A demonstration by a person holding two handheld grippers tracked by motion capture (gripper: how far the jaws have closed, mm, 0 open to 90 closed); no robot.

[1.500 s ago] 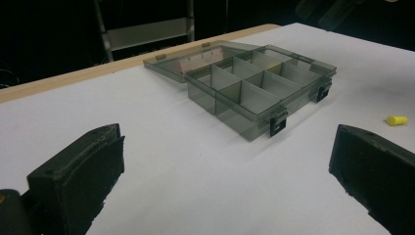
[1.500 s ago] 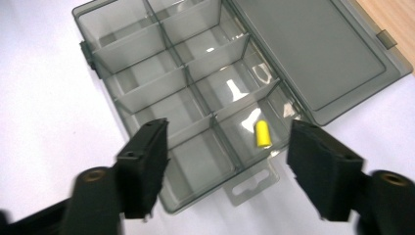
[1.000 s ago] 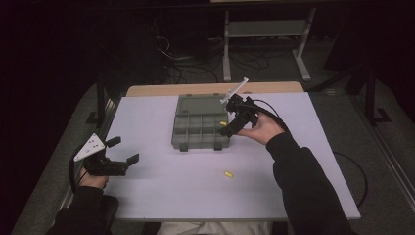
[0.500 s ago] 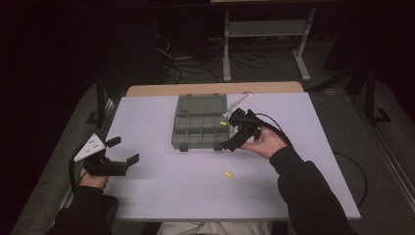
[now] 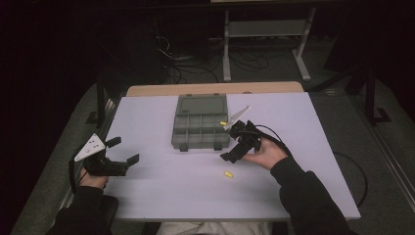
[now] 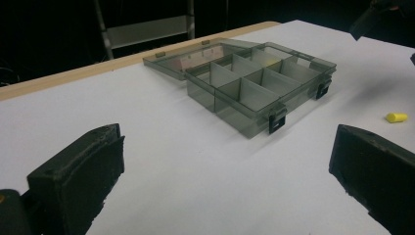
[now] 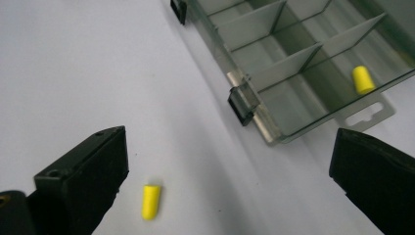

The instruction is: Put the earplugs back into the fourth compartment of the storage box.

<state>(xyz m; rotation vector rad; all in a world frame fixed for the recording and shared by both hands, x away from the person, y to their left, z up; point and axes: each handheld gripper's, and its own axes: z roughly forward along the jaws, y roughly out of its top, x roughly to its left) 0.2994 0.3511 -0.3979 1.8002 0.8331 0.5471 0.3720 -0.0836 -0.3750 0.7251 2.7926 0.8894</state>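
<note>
Count: two small yellow foam earplugs, one smoky-grey translucent plastic compartment box (image 5: 200,129), two black two-jaw grippers, one white table surface (image 5: 161,191).

Box: rectangular, hard plastic, thin divider walls forming a grid of compartments. Lid (image 5: 201,104) is hinged open and lies flat on the far side. Two dark latches hang at the near front wall. Contents: one yellow earplug in the box (image 7: 362,80), cylindrical with a rounded end, lying in a compartment at the box's right end, in the far row as the high view shows it. The other compartments in view look bare.

Second earplug, the loose yellow one (image 7: 150,201), lies on its side on the table, near the box's front right corner but apart from it.

Right gripper (image 5: 237,147): jaws spread wide, nothing between them; it sits just above the table beside the box's right front corner, with the loose earplug close to its left jaw in the right gripper view.

Left gripper (image 5: 125,152): jaws wide apart, holding nothing, well apart from the box at the table's left edge.
</note>
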